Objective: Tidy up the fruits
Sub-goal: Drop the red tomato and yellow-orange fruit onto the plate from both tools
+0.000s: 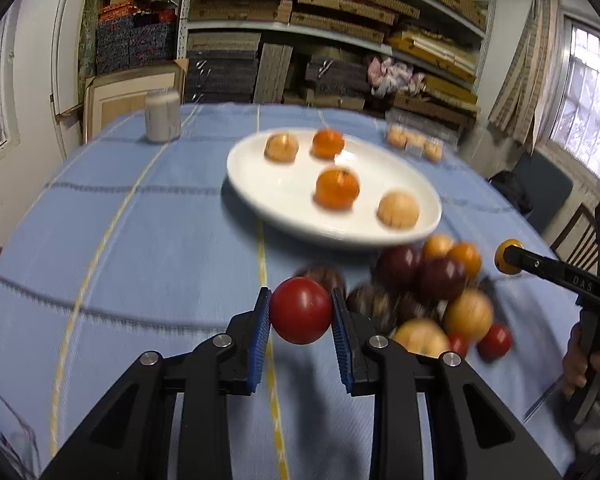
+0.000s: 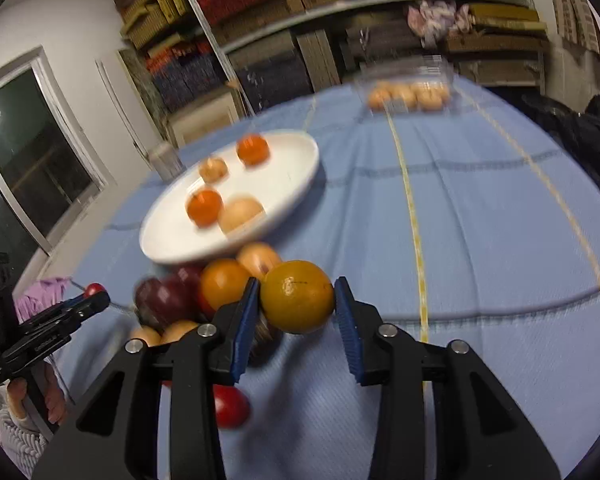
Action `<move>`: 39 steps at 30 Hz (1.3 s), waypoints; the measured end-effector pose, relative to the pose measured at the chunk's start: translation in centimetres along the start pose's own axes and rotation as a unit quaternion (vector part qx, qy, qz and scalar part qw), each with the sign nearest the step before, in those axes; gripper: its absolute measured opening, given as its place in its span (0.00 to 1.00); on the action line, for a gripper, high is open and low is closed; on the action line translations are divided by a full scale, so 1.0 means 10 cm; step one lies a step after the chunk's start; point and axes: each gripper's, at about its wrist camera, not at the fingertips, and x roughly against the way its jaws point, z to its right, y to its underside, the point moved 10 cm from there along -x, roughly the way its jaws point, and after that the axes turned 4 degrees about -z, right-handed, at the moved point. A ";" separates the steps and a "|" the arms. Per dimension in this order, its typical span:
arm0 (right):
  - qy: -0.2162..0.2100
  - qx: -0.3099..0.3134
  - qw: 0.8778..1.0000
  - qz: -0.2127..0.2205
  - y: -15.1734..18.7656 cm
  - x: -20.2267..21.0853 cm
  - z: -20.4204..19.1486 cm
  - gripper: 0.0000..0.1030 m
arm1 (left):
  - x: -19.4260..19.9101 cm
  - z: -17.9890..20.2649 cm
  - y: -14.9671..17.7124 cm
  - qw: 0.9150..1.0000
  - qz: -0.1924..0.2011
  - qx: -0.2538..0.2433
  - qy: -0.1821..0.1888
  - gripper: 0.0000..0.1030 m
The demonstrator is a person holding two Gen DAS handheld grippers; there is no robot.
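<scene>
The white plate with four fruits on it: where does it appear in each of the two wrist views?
Left wrist view: white plate sits just above centre, beyond the left gripper.
Right wrist view: the plate lies left of centre, tilted, beyond the fruit pile.
Shared landmark: the clear box of pale fruits at the table's far edge.

My left gripper (image 1: pixel 301 312) has matt black plastic arms with ribbed blue pads, pinching a smooth, glossy red fruit (image 1: pixel 300 310). At twelve o'clock a glazed white plate (image 1: pixel 260 184) shines on the woven, matt blue tablecloth (image 1: pixel 140 240). My right gripper (image 2: pixel 296 304) pinches a waxy, faintly dimpled orange fruit (image 2: pixel 297 297).
</scene>
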 end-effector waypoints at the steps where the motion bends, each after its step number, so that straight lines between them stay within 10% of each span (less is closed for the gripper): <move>1: -0.001 0.008 1.000 0.004 -0.09 0.02 -0.06 0.36 | 0.01 0.00 -0.10 1.000 0.004 -0.002 -0.003 0.29; 15: -0.001 0.026 0.999 -0.042 -0.96 -1.02 -0.38 0.36 | -0.80 -0.23 -0.87 0.999 -0.014 0.033 -0.041 0.29; 18: -0.006 0.011 0.999 -0.047 -0.94 -1.11 -0.30 0.38 | -0.83 -0.24 -0.86 0.999 -0.007 0.029 -0.034 0.50; 21: -0.013 0.003 0.999 -0.034 -0.96 -1.01 -0.24 0.39 | -0.74 -0.26 -0.88 0.998 0.012 0.037 -0.039 0.67; 29: 0.001 0.023 0.997 0.068 -0.84 -0.15 -0.20 0.69 | -0.39 -0.25 -0.60 0.998 0.029 0.029 -0.056 0.78; 39: 0.043 0.052 0.995 0.069 -0.30 0.04 -0.14 0.82 | -0.27 -0.07 -0.10 0.997 0.005 -0.020 -0.072 0.81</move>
